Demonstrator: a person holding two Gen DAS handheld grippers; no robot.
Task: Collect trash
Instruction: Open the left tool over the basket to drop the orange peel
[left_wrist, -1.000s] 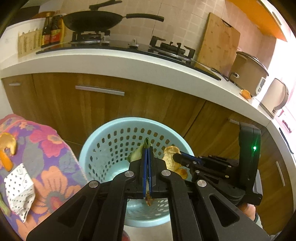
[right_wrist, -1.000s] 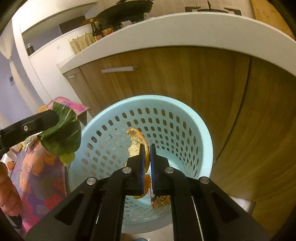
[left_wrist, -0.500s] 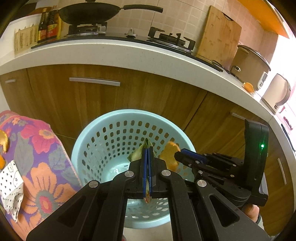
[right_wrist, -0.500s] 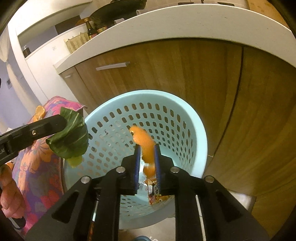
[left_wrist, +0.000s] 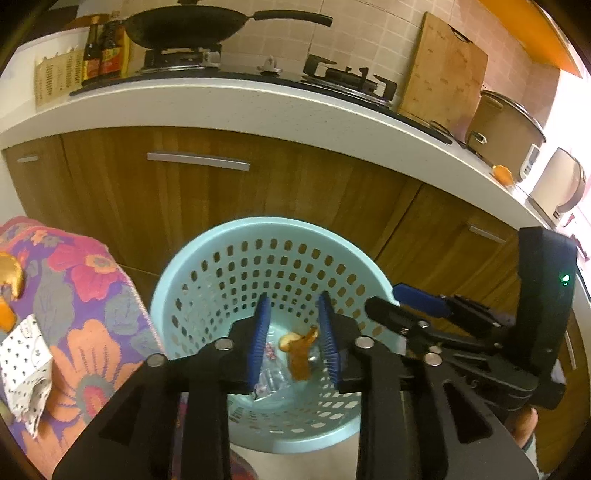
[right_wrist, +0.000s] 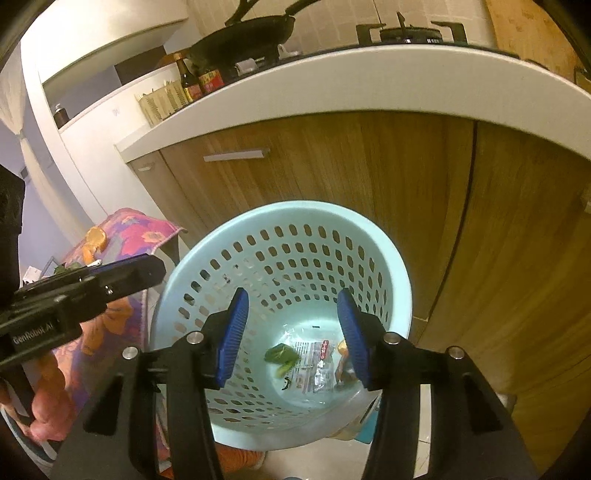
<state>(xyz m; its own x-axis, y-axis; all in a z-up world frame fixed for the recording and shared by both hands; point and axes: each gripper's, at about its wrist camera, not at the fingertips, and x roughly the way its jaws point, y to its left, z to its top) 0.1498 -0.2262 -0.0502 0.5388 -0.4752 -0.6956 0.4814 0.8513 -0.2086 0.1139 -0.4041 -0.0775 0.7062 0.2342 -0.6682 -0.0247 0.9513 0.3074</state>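
Nearest to us, our left gripper (left_wrist: 293, 334) stands spread, its blue ribbed pads parted with nothing pressed between them; the jaws have just been opening. Our right gripper (right_wrist: 291, 332) is likewise spread and empty, its jaws having just been opening too. We judge both are held over the basket mouth so that whatever they let go drops straight in, and both point steeply downward toward its floor.

Just beyond the fingertips sits the pale blue perforated plastic basket (left_wrist: 192, 266), at six o'clock below the cabinet doors. The trash lies on its bottom: a curled orange peel (left_wrist: 299, 350), a crumpled clear printed wrapper (right_wrist: 314, 360) and a green leaf scrap (right_wrist: 280, 354), the leaf toward nine o'clock of the wrapper.

At nine o'clock of the basket, a surface draped in a purple floral cloth (left_wrist: 85, 295) carries more to collect, we judge: another orange peel piece (left_wrist: 9, 273) and a white dotted crumpled paper (left_wrist: 22, 362).

In the right wrist view, a bare hand (right_wrist: 44, 402) grips the left tool's handle at eight o'clock.

Farther off, brown wooden cabinet doors (left_wrist: 184, 195) rise to a white countertop (left_wrist: 240, 107), and at twelve o'clock a black wok (left_wrist: 184, 26) rests on the gas stove.
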